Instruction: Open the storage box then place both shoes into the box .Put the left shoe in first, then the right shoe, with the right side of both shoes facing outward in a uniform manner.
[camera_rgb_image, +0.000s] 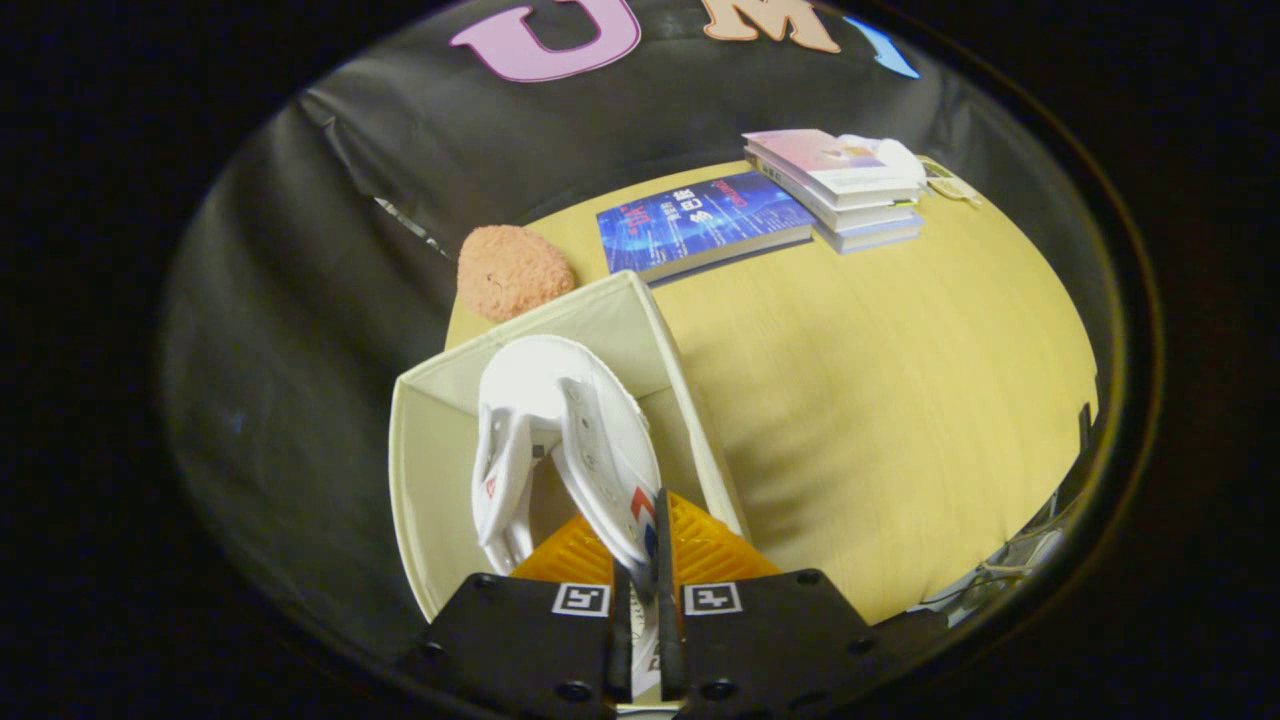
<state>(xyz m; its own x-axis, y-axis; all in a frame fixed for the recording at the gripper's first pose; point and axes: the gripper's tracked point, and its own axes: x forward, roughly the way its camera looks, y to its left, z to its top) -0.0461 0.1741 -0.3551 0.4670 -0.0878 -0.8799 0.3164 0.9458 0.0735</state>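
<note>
- The gripper (640, 545) points downward into the open storage box (425, 470), so the view looks from above into the box and over the table.
- Its two fingers are drawn close together and clamp the side wall of a white shoe (560, 440); one finger is inside the shoe opening and the other is on the outer side, where a small red and blue mark is seen.
- The white shoe hangs with its toe away from the gripper, toward the far wall of the box, and its opening faces the camera. Most of the shoe is within the walls of the box; I cannot tell if it touches the bottom.
- The storage box is pale cream, with soft walls and no lid on it. It stands at the near left corner of the wooden table (900, 400).
- Just beyond the far corner of the box lies a round, fuzzy orange-pink object (512, 270).
- Further on the table lies a blue book (700, 222), flat, and beside it to the right a stack of books (840, 190) with something white on top.
</note>
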